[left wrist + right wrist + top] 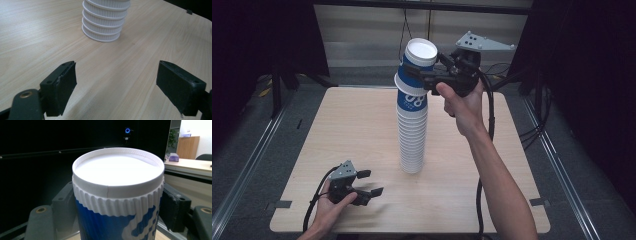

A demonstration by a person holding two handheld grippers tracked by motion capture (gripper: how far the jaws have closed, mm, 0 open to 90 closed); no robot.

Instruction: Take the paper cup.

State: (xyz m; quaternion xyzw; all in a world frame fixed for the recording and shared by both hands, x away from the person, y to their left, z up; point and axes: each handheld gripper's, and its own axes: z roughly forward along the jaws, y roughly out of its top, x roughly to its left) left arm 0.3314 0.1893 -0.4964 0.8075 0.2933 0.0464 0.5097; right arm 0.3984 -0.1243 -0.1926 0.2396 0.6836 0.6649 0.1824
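While the right gripper (424, 75) clamps the top cup (418, 62) (upside-down, blue/white) at the stack (413, 135) top, table (337, 130) centre, that cup isn't lifted clear yet. Left gripper (369, 182) rests at 7 o'clock, jaws wide, holding nothing. Rest of stack remains.

Right gripper (424, 75) raised, clamped; left gripper (368, 184) low, agape.

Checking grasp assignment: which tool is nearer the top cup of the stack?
Right. The right tool is clamped around the top cup; the left tool rests open on the table near the stack's base.
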